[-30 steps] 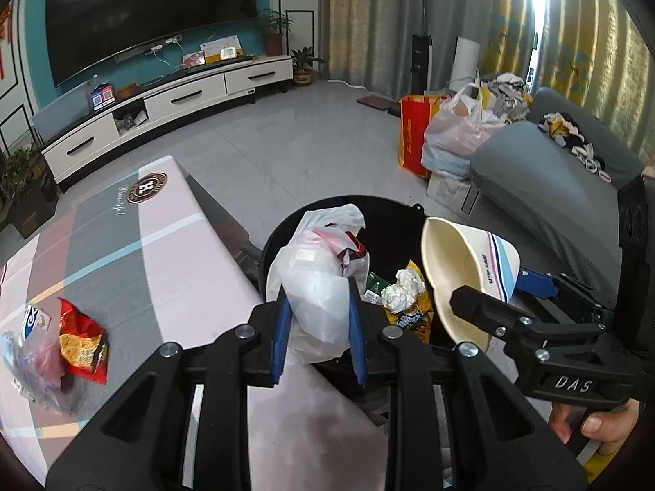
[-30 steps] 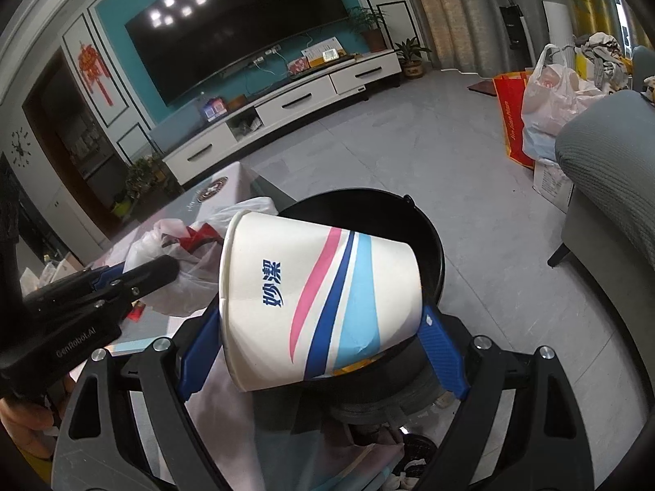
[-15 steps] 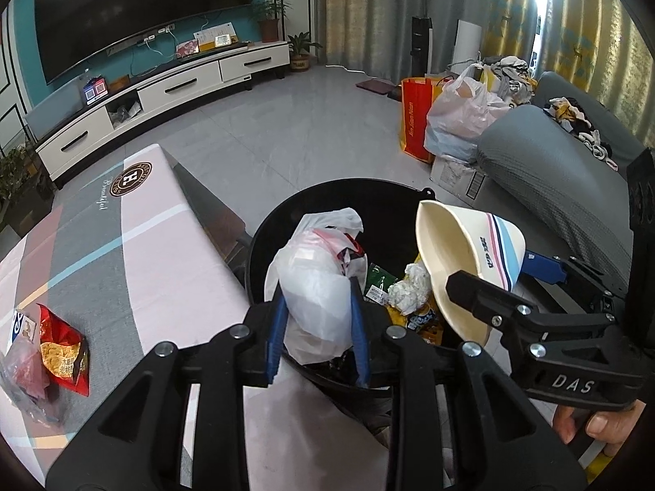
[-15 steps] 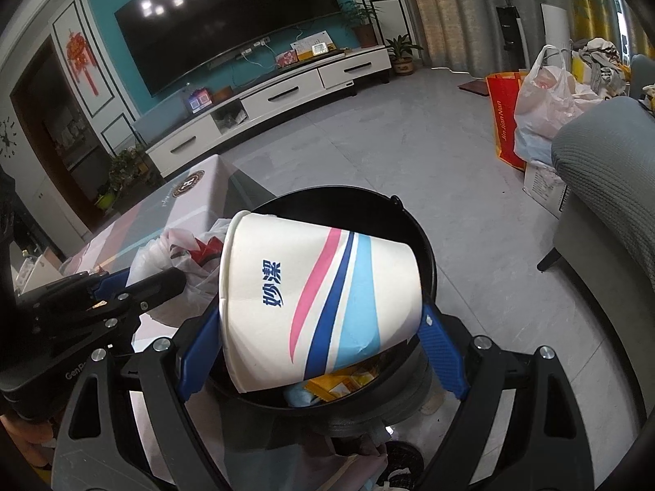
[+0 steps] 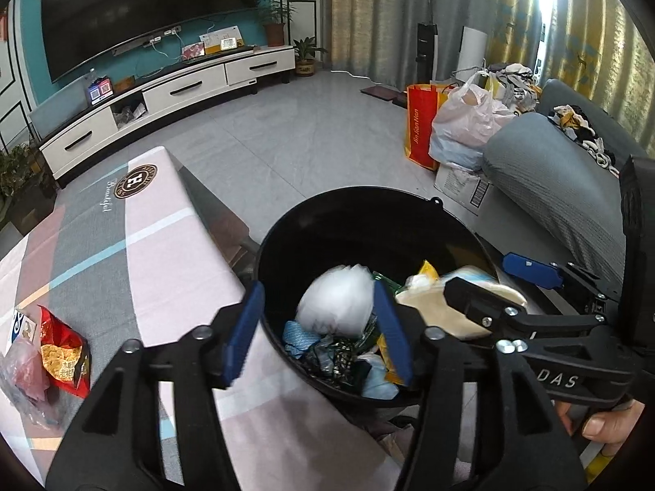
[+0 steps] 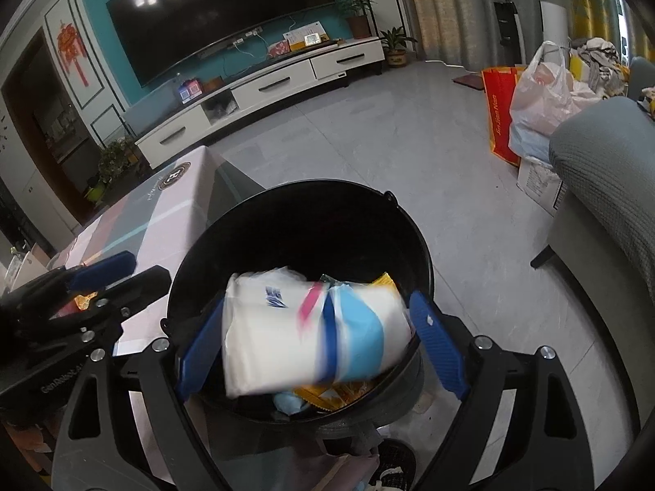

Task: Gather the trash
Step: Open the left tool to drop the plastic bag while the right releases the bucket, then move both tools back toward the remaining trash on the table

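Both grippers hang over the black bin [image 5: 462, 221], which stands on the grey floor just off the corner of the table [image 5: 135, 253] with its pink and grey cloth. The left gripper [image 5: 317, 327] has its jaws opening, and the white plastic bag [image 5: 335, 307] sits blurred between the blue pads without either pad pressing on it; it is down inside the bin's mouth, on top of the blue and dark wrappers there. In the right wrist view the right gripper [image 6: 323, 347] has its jaws wide apart, and the paper cup [image 6: 311, 339] lies on its side between them, its pink, dark blue and light blue stripes smeared with blur (the right pad stands clear of it; at the left pad I cannot tell whether it touches). The cup is over the near part of the bin, above yellow packets. From the left wrist view the cup's cream inside [image 5: 434, 307] shows beside the bag, just behind one black finger of the right gripper. A red snack packet [image 5: 63, 352] and a crumpled clear bag [image 5: 22, 376] lie on the table, well apart from the bin.
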Action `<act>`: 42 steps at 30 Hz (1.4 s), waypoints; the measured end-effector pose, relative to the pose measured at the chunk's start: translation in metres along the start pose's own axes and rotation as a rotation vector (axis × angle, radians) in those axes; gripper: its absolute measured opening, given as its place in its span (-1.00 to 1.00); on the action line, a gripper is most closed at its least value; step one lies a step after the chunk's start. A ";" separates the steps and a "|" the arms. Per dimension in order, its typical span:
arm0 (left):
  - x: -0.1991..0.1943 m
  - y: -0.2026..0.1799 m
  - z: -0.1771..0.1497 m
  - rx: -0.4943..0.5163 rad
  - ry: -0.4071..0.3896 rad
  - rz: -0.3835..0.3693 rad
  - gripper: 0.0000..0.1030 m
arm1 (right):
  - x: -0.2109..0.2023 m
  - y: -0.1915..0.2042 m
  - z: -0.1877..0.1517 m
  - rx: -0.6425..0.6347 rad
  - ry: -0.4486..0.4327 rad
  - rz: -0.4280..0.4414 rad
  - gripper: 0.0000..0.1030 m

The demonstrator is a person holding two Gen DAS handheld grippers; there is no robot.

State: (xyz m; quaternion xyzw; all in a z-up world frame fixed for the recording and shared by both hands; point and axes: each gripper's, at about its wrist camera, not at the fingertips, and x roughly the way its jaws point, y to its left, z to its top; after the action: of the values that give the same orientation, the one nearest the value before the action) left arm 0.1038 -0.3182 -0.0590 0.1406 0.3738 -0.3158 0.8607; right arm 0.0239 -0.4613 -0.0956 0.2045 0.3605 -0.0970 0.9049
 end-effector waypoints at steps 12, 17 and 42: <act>-0.048 0.030 -0.030 -0.067 -0.015 0.030 0.59 | -0.030 0.010 -0.009 -0.016 -0.015 0.031 0.72; -0.079 0.059 -0.062 -0.148 -0.003 0.036 0.66 | -0.043 0.024 -0.021 -0.036 0.010 0.066 0.74; -0.211 0.267 -0.237 -0.824 -0.081 0.243 0.76 | -0.040 0.199 -0.058 -0.346 0.167 0.229 0.74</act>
State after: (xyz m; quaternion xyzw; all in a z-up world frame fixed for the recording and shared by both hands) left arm 0.0355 0.0907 -0.0645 -0.1844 0.4154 -0.0418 0.8898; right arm 0.0244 -0.2562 -0.0461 0.0931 0.4200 0.0869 0.8985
